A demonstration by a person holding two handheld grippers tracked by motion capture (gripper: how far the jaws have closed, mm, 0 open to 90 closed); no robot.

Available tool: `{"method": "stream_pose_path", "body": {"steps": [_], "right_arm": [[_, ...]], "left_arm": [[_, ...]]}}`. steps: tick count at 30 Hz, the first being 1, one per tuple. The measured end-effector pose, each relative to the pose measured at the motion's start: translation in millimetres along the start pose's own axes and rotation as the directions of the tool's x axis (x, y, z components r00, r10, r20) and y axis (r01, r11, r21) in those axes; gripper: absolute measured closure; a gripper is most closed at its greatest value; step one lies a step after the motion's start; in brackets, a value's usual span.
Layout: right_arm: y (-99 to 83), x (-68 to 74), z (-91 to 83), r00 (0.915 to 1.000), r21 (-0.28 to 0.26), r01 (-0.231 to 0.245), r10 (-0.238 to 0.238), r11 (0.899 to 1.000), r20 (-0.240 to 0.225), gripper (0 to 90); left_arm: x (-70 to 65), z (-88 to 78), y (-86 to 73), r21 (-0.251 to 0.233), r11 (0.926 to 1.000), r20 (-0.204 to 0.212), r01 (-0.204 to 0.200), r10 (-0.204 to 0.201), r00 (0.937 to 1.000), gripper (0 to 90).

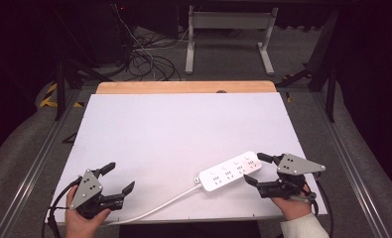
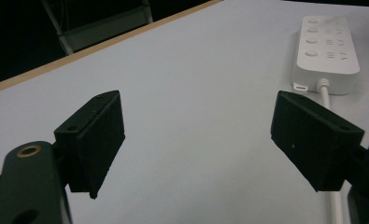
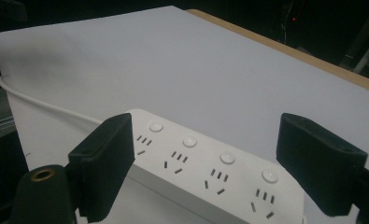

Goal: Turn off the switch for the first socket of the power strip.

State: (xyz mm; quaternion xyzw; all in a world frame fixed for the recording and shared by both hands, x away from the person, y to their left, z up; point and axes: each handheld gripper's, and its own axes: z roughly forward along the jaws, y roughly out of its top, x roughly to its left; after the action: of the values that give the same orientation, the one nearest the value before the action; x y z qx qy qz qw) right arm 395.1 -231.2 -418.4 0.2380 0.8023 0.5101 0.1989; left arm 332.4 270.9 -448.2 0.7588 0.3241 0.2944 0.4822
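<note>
The power strip [image 1: 229,171] is seen lying flat on the white table [image 1: 173,129], near the front edge and toward the right side. It is white, with four round buttons and four sets of plug holes on top. A white cord [image 1: 159,204] is joined to its left end and is laid across the table toward the front edge.

The right gripper [image 1: 255,169] is held at the right end of the power strip, with its jaws spread wide. In the right gripper view, the power strip [image 3: 210,170] is seen between the two jaws, just below them. It cannot be told if a jaw is touching it.

The left gripper [image 1: 118,177] is held near the front left corner of the table, well apart from the power strip. Its jaws are spread wide too, and nothing is held between them. In the left gripper view, the power strip [image 2: 326,53] is seen farther off, past the right jaw.
</note>
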Motion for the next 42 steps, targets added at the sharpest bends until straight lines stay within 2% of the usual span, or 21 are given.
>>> {"method": "stream_pose_path", "body": {"steps": [17, 34, 36, 39, 42], "right_arm": [[28.1, 8.1, 32.3, 0.9977, 0.005, 0.030, -0.029, 1.000, -0.061, 22.2], [44.1, 19.2, 62.6, 0.9923, 0.031, 0.056, -0.052, 0.998, -0.112, 24.6], [44.4, 19.5, 63.3, 0.9920, 0.032, 0.055, -0.051, 0.998, -0.115, 25.3], [46.3, 19.1, 62.3, 0.9930, 0.045, 0.051, -0.046, 0.998, -0.108, 39.4], [48.8, 19.8, 60.6, 0.9952, 0.063, 0.049, -0.044, 0.997, -0.087, 61.7]], "left_arm": [[1.1, -0.2, -0.1, 0.004, 1.0000, 0.000, -0.009, 0.009, 1.0000, 18.1], [-0.5, 1.3, -0.3, 0.012, 0.9999, 0.002, -0.010, 0.010, 0.9999, 18.1], [0.0, 1.0, -0.1, 0.012, 0.9997, -0.001, -0.020, 0.020, 0.9998, 18.1], [0.1, 0.8, -0.3, 0.014, 0.9998, 0.000, -0.017, 0.017, 0.9999, 18.3], [-0.6, 1.2, -0.4, 0.013, 0.9999, 0.002, -0.008, 0.008, 1.0000, 18.4]]}}
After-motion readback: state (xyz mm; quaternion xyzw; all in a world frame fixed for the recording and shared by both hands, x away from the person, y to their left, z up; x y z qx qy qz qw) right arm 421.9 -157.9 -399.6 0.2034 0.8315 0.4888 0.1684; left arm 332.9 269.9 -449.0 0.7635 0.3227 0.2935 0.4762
